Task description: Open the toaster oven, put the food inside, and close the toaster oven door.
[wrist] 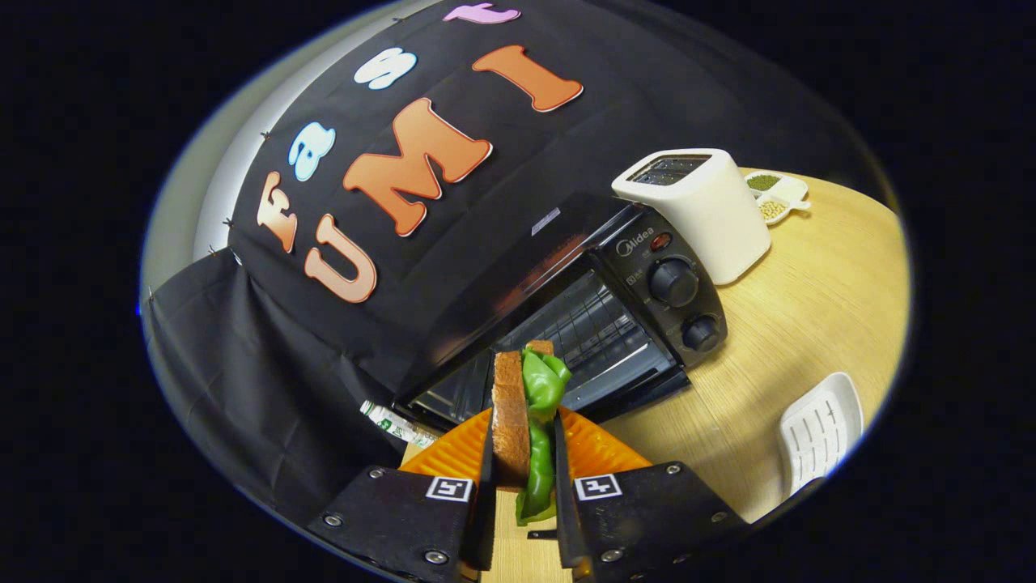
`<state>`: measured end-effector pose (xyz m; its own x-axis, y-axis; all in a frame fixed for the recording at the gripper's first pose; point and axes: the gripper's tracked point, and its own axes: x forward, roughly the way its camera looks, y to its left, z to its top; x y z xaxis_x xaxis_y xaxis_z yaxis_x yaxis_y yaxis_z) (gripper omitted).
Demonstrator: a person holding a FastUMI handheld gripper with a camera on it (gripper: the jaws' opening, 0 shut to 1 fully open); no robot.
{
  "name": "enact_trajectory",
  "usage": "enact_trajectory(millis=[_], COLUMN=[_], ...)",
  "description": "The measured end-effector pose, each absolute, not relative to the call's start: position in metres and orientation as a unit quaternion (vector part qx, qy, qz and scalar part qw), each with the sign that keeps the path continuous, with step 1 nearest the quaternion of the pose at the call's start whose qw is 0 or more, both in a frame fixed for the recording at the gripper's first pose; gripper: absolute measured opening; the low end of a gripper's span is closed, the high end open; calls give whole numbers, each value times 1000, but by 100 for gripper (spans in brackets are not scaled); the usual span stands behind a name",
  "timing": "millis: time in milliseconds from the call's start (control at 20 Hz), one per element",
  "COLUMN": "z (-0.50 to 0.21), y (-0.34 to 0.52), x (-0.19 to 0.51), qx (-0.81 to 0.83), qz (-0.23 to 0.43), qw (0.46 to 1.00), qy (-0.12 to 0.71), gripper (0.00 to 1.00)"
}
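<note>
The toaster oven (566,324) already stands open on the desk (809,324), and the gripper (524,453) has its jaws clenched on the sandwich (522,405) above the orange plate (599,453) — loading it and shutting the door are, I judge, still left.

Riding on the gripper (524,478), tilted, the camera faces the open toaster oven (583,324) close ahead.

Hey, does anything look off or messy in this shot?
Slightly. The claw is shut on the bread slice held on edge, and the green lettuce bunches loosely beside it. A small tube lies by the open toaster oven.
</note>
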<state>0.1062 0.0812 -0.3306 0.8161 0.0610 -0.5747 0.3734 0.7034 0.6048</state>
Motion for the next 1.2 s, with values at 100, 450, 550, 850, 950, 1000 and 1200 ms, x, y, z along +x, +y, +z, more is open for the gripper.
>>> enact_trajectory(millis=[100,450,550,850,950,1000,1200], z=[-336,-369,-374,-390,-393,-398,-406], y=[83,90,89,79,77,76,75], x=[121,161,172,190,196,199,202], qx=[394,448,463,468,468,465,455], qz=[-99,-123,-128,-150,-158,-165,-192], qw=[872,851,845,846,847,847,847], qy=[273,245,235,208,197,197,197], gripper=[32,32,32,32,32,31,36])
